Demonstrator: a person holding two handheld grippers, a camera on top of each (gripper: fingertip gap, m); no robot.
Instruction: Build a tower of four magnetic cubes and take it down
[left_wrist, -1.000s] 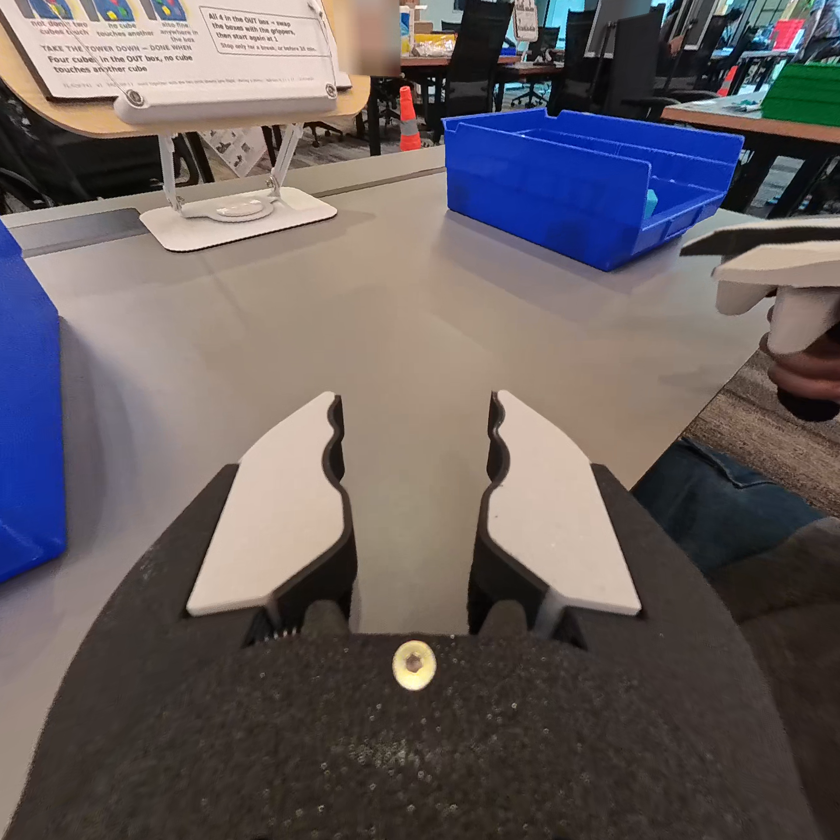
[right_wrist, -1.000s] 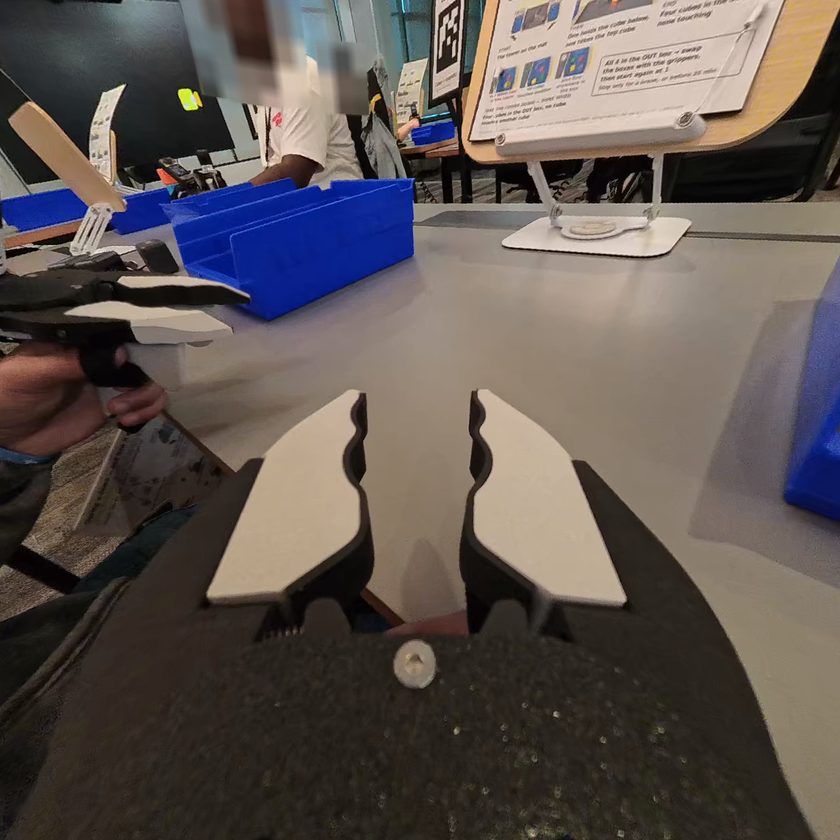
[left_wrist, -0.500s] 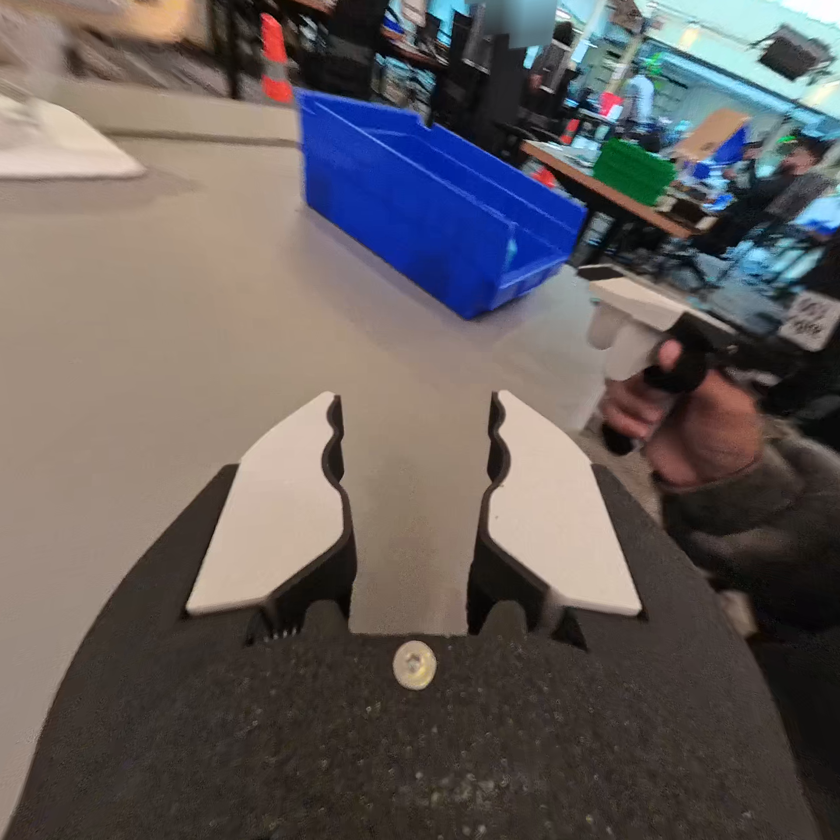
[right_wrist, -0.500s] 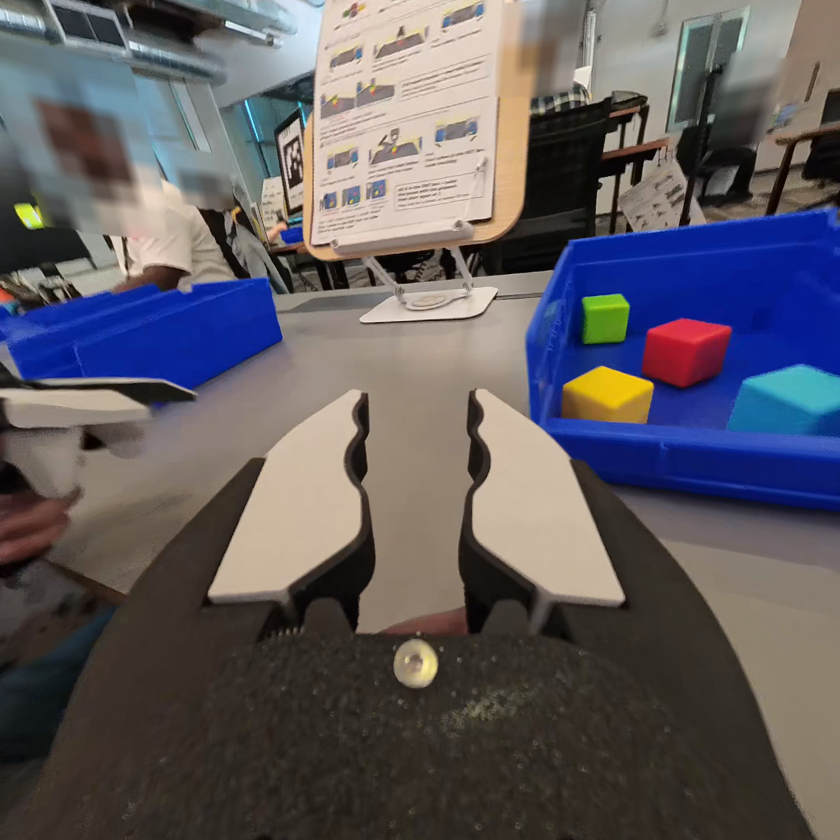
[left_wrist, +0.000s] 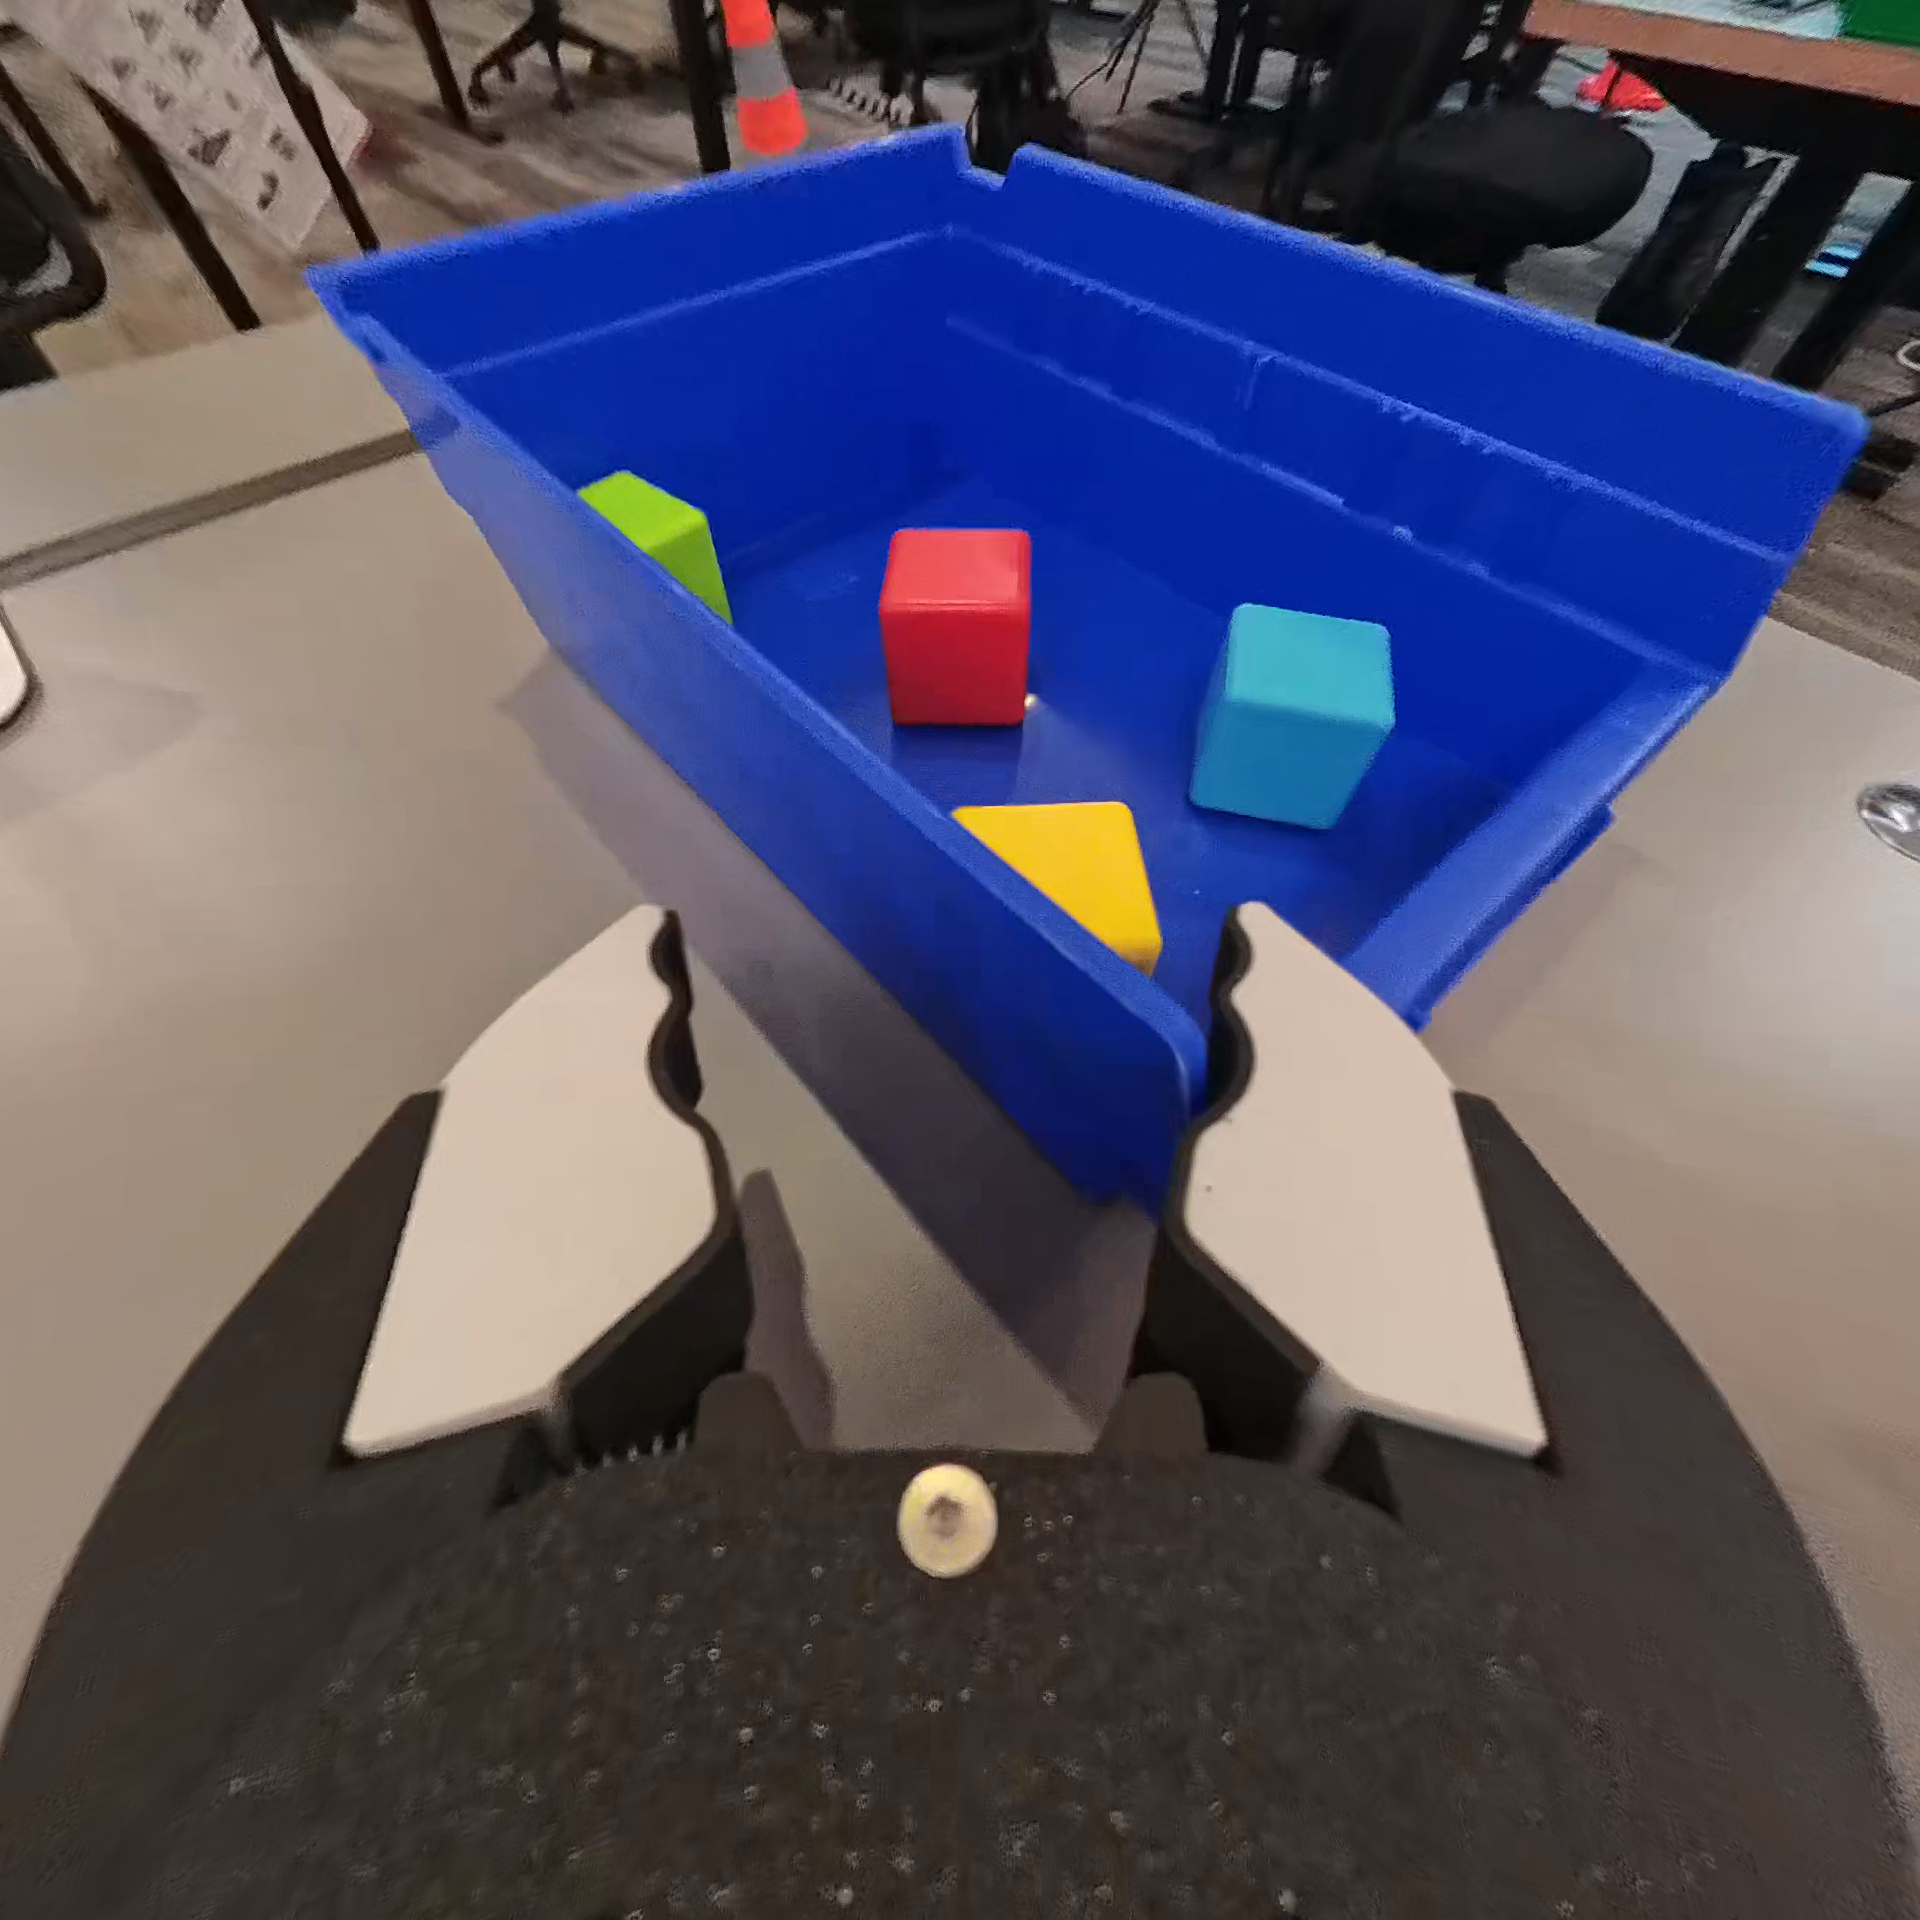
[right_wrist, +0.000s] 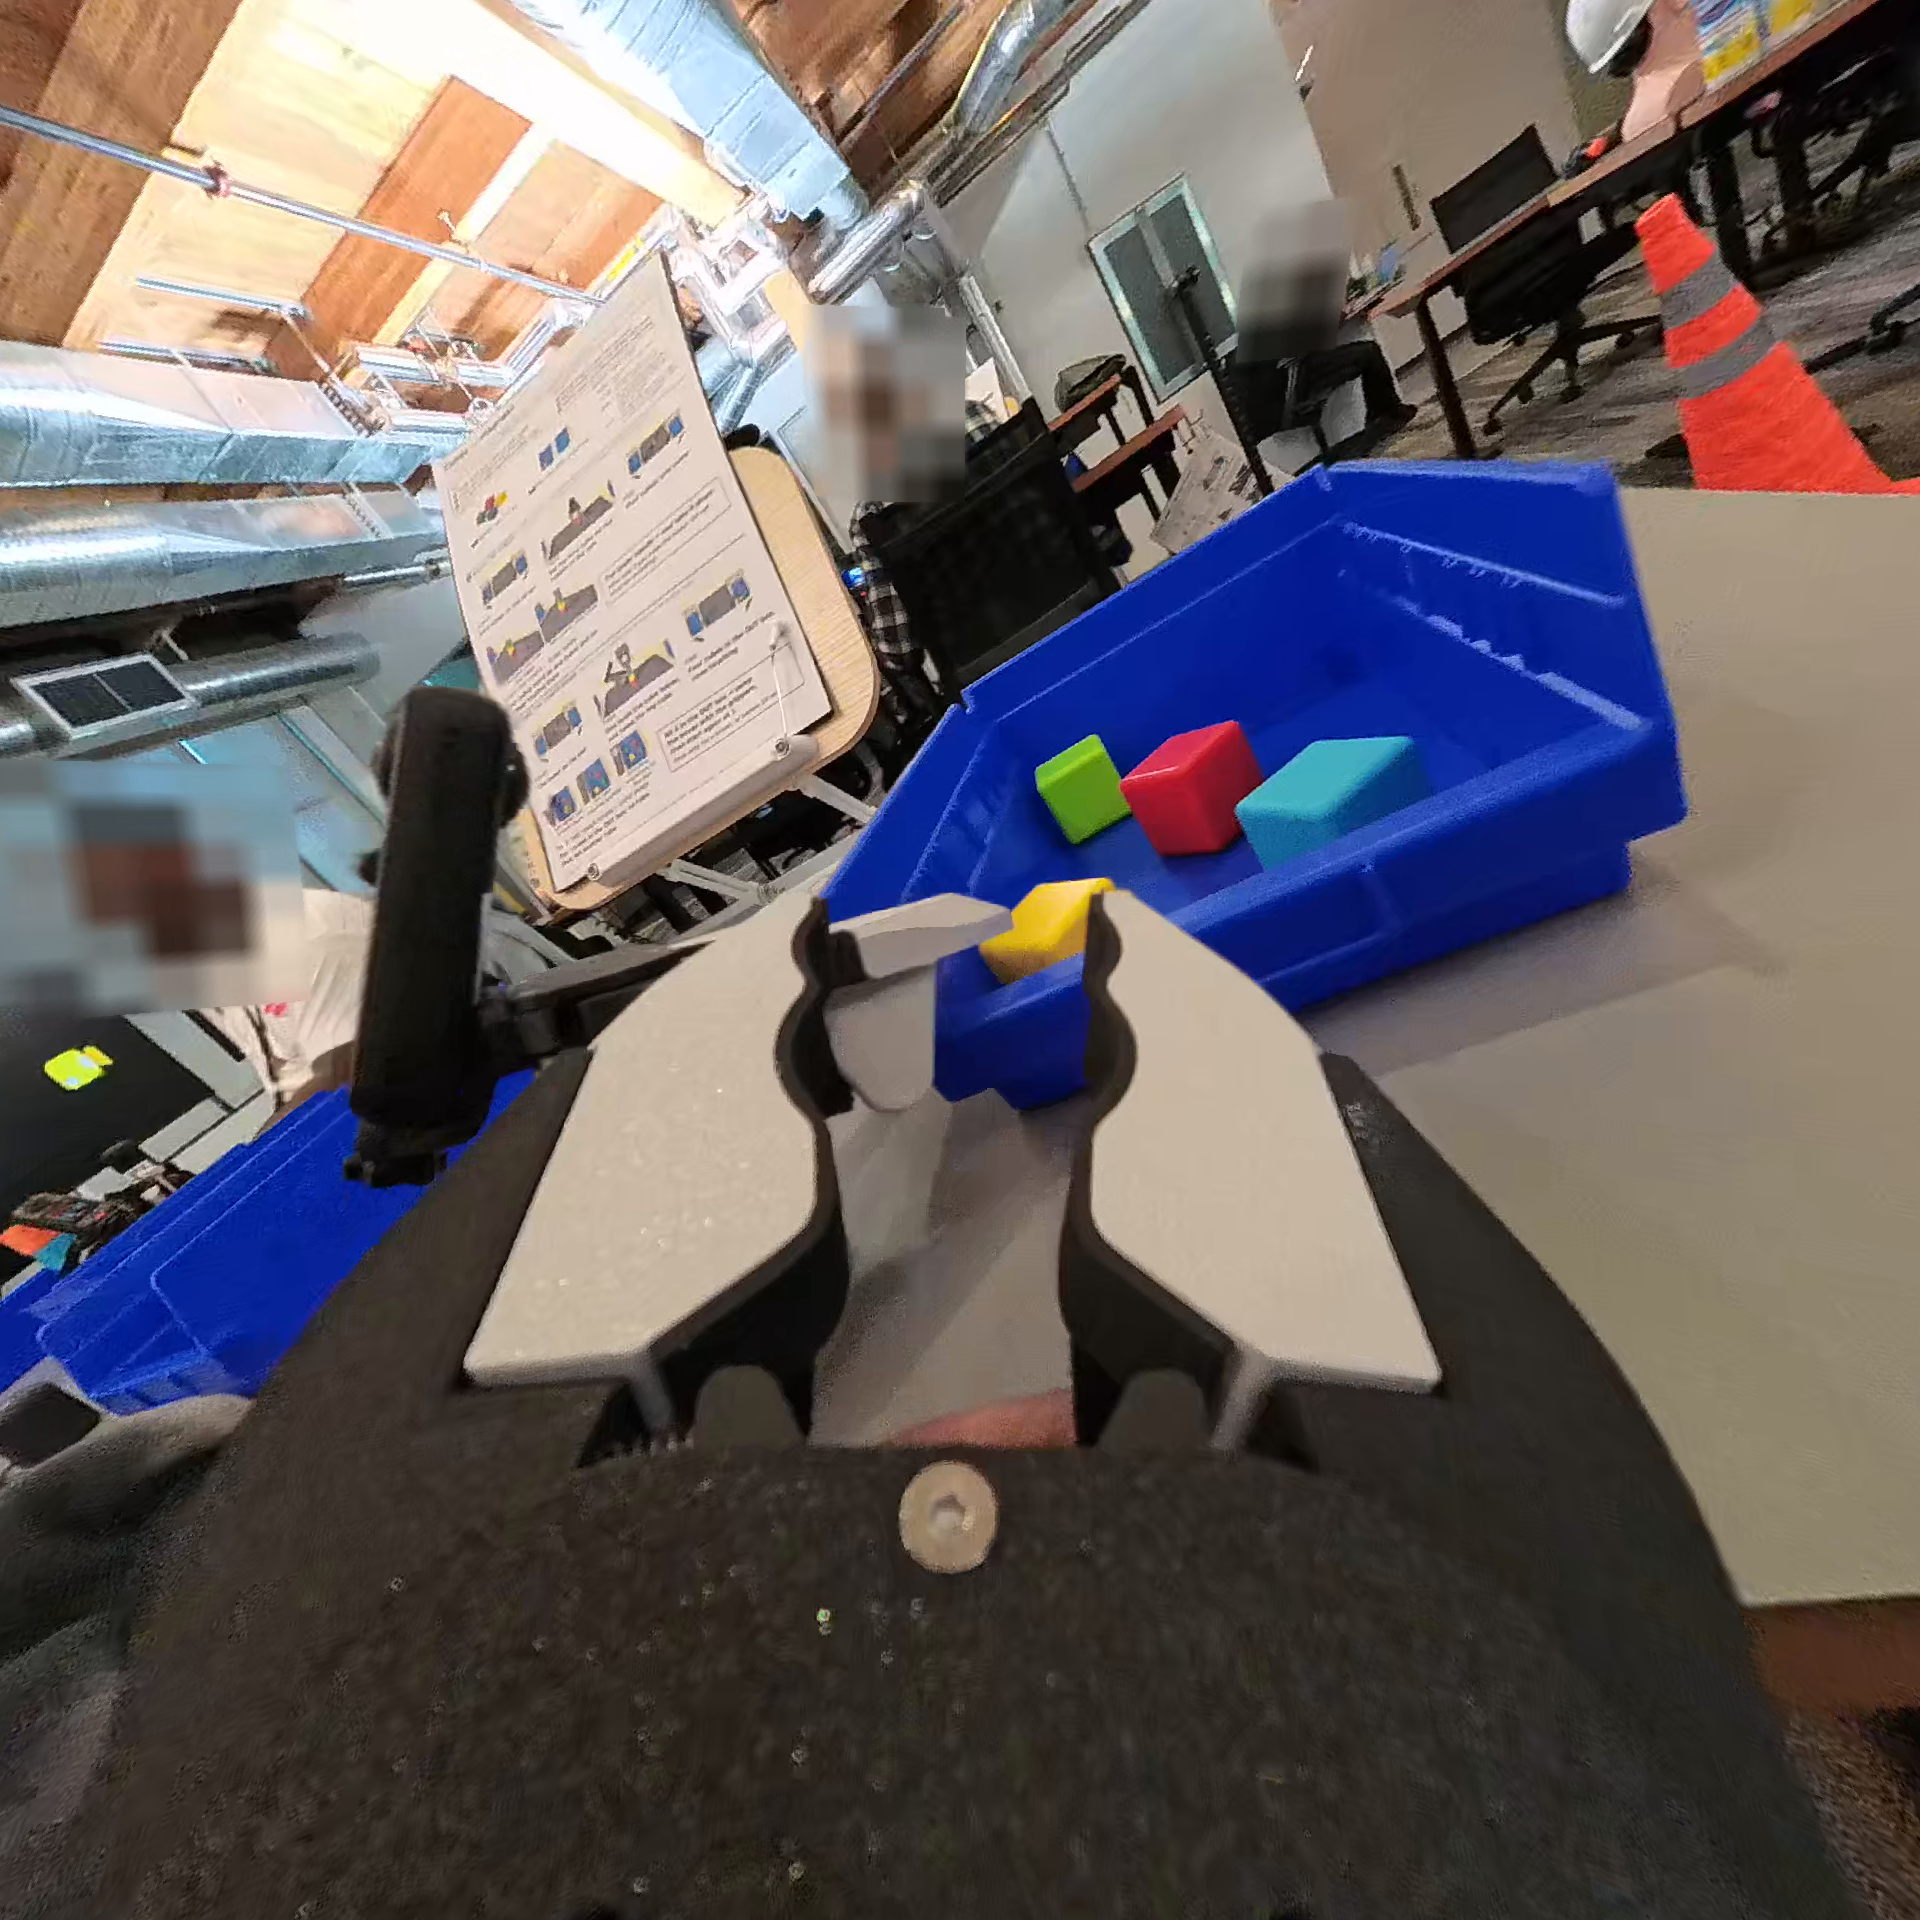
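I've swung both tools toward the blue bin (left_wrist: 831, 810) at the desk's (left_wrist: 260, 883) right edge; the four cubes, yellow cube (left_wrist: 1070, 873) nearest, lie apart inside. Left tool (left_wrist: 951, 997) and right tool (right_wrist: 956, 961) spread, empty. Picking starts now.

Open left gripper (left_wrist: 951, 997) straddles the blue bin (left_wrist: 831, 810) corner, four cubes inside.
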